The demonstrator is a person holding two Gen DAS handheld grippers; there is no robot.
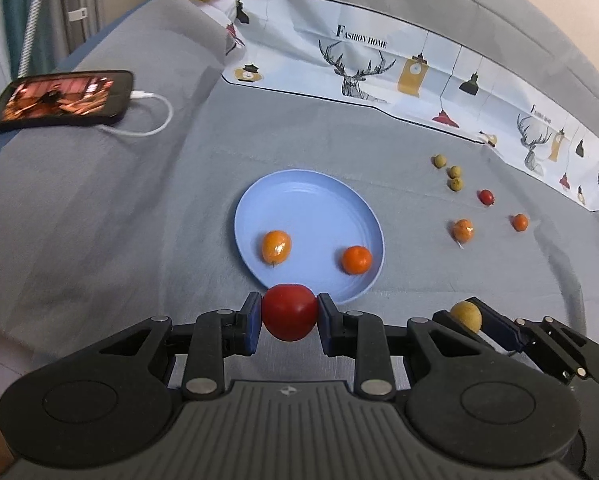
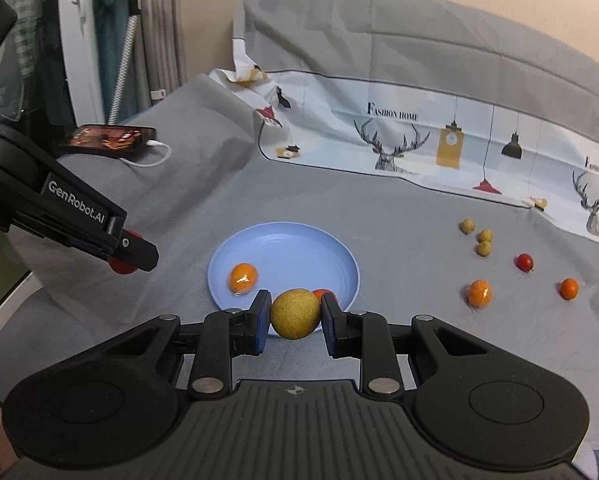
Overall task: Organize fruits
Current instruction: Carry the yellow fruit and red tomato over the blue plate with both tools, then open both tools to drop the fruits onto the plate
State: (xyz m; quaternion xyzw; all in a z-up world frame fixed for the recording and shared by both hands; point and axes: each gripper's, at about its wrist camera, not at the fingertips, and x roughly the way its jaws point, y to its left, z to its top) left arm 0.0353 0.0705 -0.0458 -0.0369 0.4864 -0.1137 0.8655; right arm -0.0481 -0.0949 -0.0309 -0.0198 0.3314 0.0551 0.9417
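Note:
A light blue plate (image 1: 299, 192) lies on the grey bedcover and holds two orange fruits (image 1: 276, 246) (image 1: 356, 259). My left gripper (image 1: 289, 316) is shut on a red fruit (image 1: 289, 312), just short of the plate's near rim. My right gripper (image 2: 295, 314) is shut on a tan round fruit (image 2: 294, 313) near the plate (image 2: 283, 248); it also shows in the left wrist view (image 1: 465, 316). Right of the plate lie three small tan fruits (image 1: 454, 171), a red one (image 1: 486, 197) and two orange ones (image 1: 463, 230) (image 1: 519, 222).
A phone (image 1: 61, 98) with a lit screen and a white cable (image 1: 155, 116) lies at the far left of the bed. A patterned white cloth (image 1: 379, 64) runs along the back, with a grey pillow (image 2: 419, 32) behind it.

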